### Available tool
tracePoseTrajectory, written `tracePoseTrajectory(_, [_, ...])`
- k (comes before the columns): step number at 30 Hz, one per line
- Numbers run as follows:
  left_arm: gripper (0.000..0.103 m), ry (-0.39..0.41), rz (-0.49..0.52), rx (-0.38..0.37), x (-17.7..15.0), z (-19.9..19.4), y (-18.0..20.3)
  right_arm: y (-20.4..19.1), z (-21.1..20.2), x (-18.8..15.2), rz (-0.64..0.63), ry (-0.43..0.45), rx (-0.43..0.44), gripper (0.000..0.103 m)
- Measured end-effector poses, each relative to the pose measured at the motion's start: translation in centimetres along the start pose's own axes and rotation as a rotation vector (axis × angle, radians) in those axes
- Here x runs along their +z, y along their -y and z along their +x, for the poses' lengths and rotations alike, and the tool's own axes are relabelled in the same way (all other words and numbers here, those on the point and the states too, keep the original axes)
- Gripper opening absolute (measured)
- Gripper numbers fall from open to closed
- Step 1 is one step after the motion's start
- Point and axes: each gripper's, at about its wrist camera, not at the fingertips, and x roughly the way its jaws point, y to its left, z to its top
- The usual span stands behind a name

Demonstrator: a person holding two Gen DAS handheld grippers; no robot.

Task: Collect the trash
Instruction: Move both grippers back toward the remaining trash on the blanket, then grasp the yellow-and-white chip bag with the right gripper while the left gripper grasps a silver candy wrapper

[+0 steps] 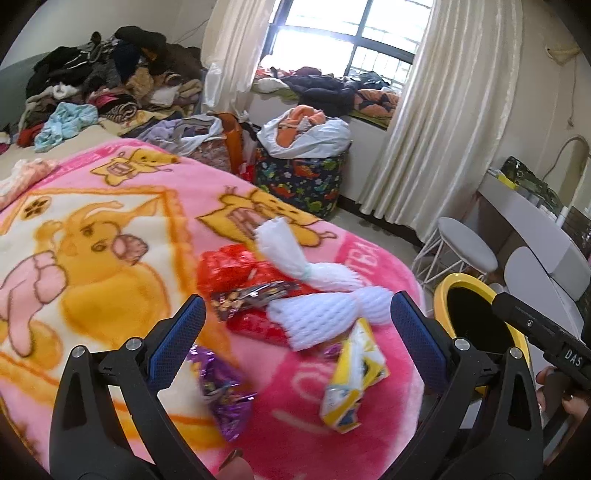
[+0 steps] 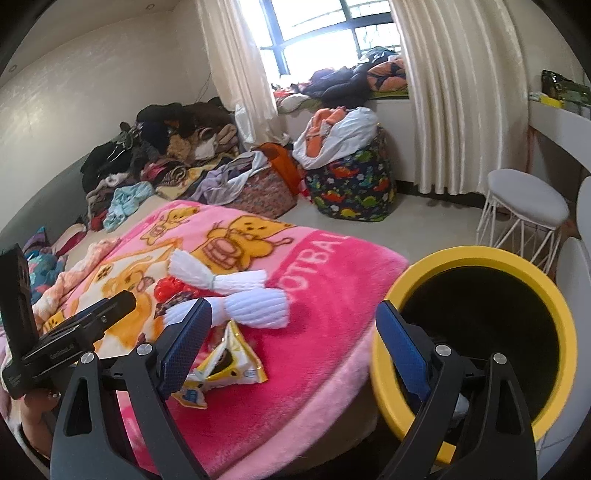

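Fleecy plush blanket (image 1: 110, 229); white foam netting (image 1: 317, 314); crinkly glossy foil wrapper (image 1: 221, 391); smooth glossy yellow bin (image 2: 476, 332).

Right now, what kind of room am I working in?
Most likely a lived-in bedroom: a bed under a pink cartoon blanket, heaps of clothes behind it, and a curtained window.

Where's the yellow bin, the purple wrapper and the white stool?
yellow bin (image 2: 391, 291): right wrist view, on its yellow rim.
purple wrapper (image 1: 221, 398): left wrist view, middle of the foil.
white stool (image 2: 524, 197): right wrist view, on the seat.
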Motion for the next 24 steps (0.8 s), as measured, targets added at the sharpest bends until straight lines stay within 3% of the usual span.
tracePoseTrajectory(16, [0.092,-0.057,-0.102,0.051,-1.4,0.8,-6.4,-4.0,6.0,-1.5,-0.035,-0.195,0.09,0.088])
tracePoseTrajectory(24, [0.064,-0.157,-0.261,-0.071,-1.4,4.2,-9.2,-5.2,9.1,-2.3,-0.054,-0.289,0.088,0.084])
